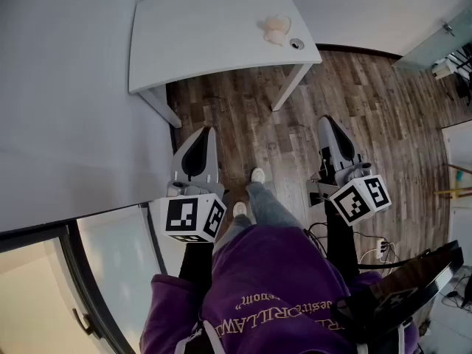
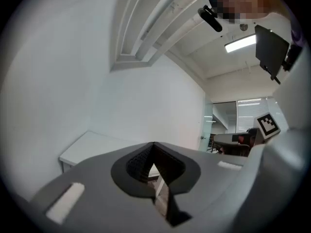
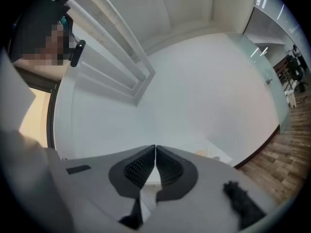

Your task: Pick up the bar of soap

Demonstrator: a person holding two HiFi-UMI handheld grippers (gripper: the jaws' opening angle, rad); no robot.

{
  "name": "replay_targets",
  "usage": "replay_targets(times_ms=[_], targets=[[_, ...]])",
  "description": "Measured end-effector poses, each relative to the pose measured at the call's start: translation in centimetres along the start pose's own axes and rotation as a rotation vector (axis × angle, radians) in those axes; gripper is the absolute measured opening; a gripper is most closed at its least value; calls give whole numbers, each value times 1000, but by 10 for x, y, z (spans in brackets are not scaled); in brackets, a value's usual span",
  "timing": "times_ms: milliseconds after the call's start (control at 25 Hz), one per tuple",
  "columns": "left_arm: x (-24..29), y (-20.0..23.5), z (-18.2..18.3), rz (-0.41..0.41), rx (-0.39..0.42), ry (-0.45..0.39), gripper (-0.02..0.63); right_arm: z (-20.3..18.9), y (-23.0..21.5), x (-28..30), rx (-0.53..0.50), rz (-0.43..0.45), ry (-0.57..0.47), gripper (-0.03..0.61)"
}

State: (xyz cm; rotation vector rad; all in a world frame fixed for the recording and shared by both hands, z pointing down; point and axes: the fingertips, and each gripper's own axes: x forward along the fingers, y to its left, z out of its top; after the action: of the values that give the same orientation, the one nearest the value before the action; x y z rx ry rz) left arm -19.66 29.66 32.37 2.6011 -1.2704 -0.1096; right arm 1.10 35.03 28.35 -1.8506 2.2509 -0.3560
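Soap bar (image 1: 274, 29) near desk (image 1: 192, 28) rt edge; floor (image 1: 243, 116) open in front. Left gripper (image 1: 198, 142) & right gripper (image 1: 330, 127) closed, empty. Shoes (image 1: 257, 175) in head view only.

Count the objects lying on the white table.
2: a pale bar of soap near the right end of the table, and a small dark round object just right of it. Nothing appears hidden.
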Motion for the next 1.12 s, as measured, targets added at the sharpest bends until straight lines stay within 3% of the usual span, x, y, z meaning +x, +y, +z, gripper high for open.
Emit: replay_targets(times_ms=[320,840,1120], targets=[[64,-10,16,-19,9,-19,5,10,-46,46,28,-2,36,9],[143,-22,19,53,23,-15,5,31,-112,101,-6,39,74,9],[162,-24,14,80,15,1,5,28,-129,112,29,51,81,8]])
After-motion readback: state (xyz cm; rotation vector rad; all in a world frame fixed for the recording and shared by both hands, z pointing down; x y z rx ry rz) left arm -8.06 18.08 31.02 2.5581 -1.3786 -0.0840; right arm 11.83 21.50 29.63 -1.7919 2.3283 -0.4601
